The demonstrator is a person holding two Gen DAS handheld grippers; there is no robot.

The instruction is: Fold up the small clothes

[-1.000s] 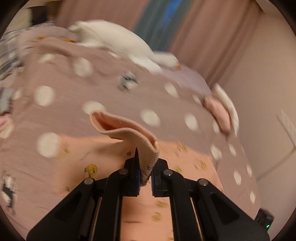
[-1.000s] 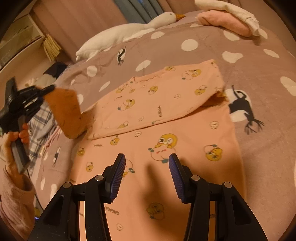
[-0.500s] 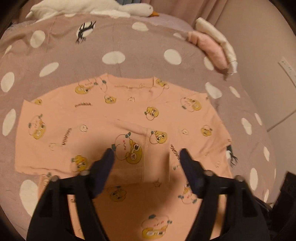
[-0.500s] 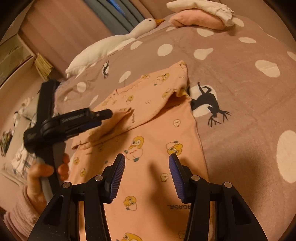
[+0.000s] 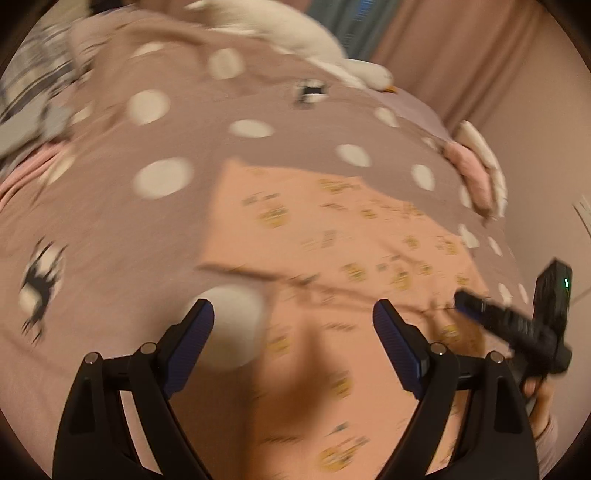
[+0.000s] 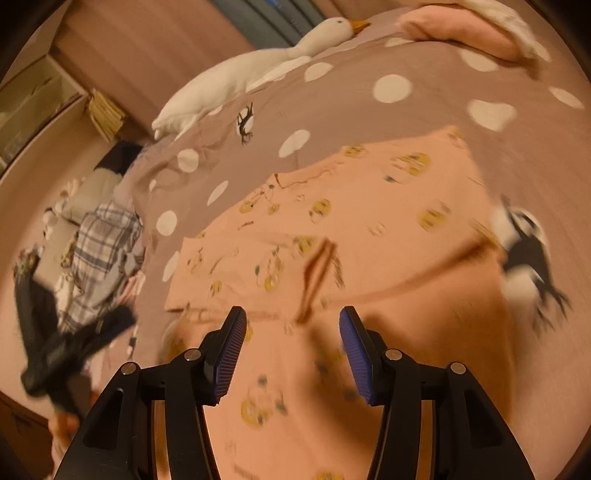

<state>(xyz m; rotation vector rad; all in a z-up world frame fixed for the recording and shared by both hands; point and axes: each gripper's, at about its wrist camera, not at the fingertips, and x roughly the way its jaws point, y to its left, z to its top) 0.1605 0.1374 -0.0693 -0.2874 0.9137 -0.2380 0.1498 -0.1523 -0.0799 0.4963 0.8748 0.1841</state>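
Between the jaws of the left gripper (image 5: 293, 321), which are opening wide and hold nothing, lies the lower body of a peach cartoon-print top (image 5: 332, 258), spread flat on the spotted bedspread (image 5: 159, 177). The left jaw hangs over a white spot of bedspread just off the garment's edge; the right jaw is over the cloth. Just beyond the jaws a dark crease marks the edge of a folded-over layer. To the right of the jaws the right gripper (image 5: 480, 304) shows from the side, blurred.

From the right wrist view, the right gripper's (image 6: 291, 330) jaws are easing apart, about half open, empty, above the same top (image 6: 369, 206). Just ahead of them a sleeve cuff (image 6: 317, 273) lies folded in across the chest. Beyond it is the neckline, then bare bedspread (image 6: 391, 88).

The top looks like thin, light knit: limp, no stiffness, likely to drape and drag on the bedspread if pulled. Pinching a doubled edge, such as the hem corners or the fold line nearest the jaws, should hold better than a single layer mid-panel.

Farthest off are a plush goose (image 6: 258, 70) and folded pink-and-white clothes (image 6: 461, 26).
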